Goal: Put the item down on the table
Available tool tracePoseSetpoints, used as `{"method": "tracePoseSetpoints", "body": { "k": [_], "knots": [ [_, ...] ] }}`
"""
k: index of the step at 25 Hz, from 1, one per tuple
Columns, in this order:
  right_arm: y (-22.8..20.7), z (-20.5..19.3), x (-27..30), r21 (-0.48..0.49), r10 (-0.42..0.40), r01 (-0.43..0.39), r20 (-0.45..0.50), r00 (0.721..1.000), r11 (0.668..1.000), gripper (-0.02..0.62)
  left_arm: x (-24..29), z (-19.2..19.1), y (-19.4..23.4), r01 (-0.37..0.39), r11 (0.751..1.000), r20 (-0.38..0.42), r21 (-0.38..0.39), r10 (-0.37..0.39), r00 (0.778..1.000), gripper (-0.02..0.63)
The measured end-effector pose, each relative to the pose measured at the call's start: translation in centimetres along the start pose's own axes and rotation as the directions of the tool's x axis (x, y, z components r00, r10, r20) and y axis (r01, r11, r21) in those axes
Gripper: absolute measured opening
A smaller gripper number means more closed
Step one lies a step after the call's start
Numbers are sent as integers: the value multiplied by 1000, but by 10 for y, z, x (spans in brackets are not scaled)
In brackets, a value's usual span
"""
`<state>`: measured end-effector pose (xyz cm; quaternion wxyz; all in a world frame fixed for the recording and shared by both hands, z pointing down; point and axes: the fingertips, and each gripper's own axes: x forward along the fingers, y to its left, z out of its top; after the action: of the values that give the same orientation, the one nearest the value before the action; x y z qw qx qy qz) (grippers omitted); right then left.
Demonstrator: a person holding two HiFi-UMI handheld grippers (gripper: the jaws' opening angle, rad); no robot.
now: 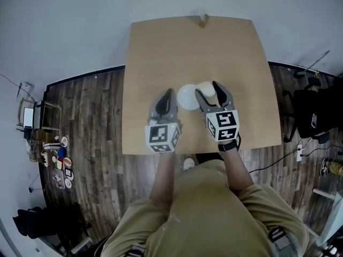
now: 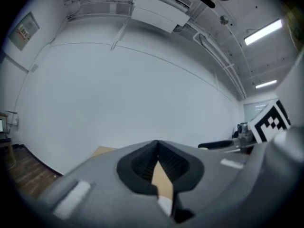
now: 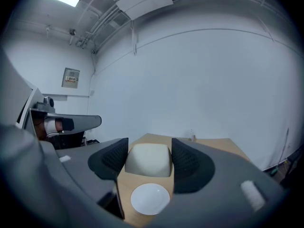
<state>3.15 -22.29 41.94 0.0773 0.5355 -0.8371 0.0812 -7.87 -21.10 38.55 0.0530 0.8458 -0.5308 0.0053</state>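
Right tongs (image 1: 209, 90) grasp the cream block (image 3: 148, 161) over the desk (image 1: 161, 47), poised for setting down; left tongs (image 2: 157, 146) clenched, empty.

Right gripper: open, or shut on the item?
Shut on it. The right gripper has both jaws pressed against the sides of the cream block, no gap.

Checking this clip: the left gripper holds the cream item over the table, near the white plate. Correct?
Not quite. The right gripper has its jaws closed on the cream item, as the right gripper view shows. The left gripper is shut on nothing. The rest stands: over the table, near the white plate.
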Motion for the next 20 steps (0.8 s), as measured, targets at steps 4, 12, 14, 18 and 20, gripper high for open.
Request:
{"method": "tracePoseSetpoints", "body": {
  "k": [4, 12, 14, 18, 20],
  "knots": [
    [-15, -27, 39, 35, 25, -22, -65, 998, 999, 291, 33, -24, 14, -8, 1000, -52, -21, 7, 999, 2],
    [-23, -102, 95, 96, 84, -66, -207, 975, 993, 291, 66, -94, 36, -38, 995, -187, -97, 19, 982, 2],
    [-23, -118, 107, 95, 100, -79, -235, 967, 992, 291, 73, -107, 41, -50, 993, -206, -108, 27, 978, 2],
    [-26, -144, 133, 101, 126, -102, -276, 953, 990, 291, 86, -129, 50, -78, 989, -243, -128, 45, 969, 2],
    [-28, -159, 145, 117, 143, -113, -294, 945, 987, 291, 90, -140, 52, -94, 986, -264, -138, 54, 963, 2]
  ]
}}
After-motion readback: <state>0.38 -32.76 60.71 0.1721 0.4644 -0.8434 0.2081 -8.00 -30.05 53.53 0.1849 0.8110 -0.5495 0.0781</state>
